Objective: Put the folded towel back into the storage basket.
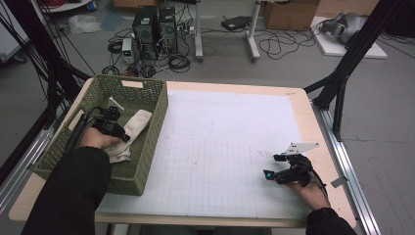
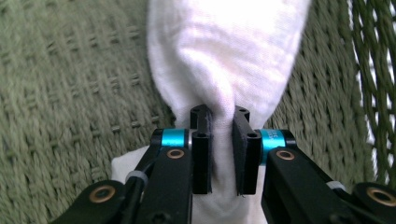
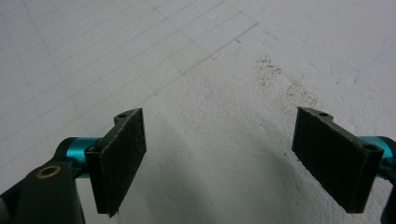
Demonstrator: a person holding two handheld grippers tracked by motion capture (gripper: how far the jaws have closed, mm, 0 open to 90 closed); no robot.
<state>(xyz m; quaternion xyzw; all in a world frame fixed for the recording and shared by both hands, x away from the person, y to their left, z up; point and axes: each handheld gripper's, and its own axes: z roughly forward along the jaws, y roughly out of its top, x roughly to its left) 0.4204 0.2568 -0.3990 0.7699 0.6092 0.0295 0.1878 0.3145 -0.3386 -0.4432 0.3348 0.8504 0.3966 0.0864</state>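
Inside the green woven plastic basket point(image 1: 147, 161) at the left of the table lies a cream-white, soft crumpled cloth point(image 1: 133, 128), stretched along the basket's right wall from the near part towards the far side. Its fabric is finely knit and matte, bunched into rounded folds. The left gripper point(image 2: 222, 122) has its two black jaws drawn close together, pinching a gathered ridge of that cloth between the pads; the material narrows at the pinch and spreads wider beyond it, with another flap showing below the jaws. The right gripper point(image 3: 218, 154) rests at the near right over the white gridded paper sheet point(image 1: 225, 147), jaws spread wide with nothing between them, well apart from the basket.
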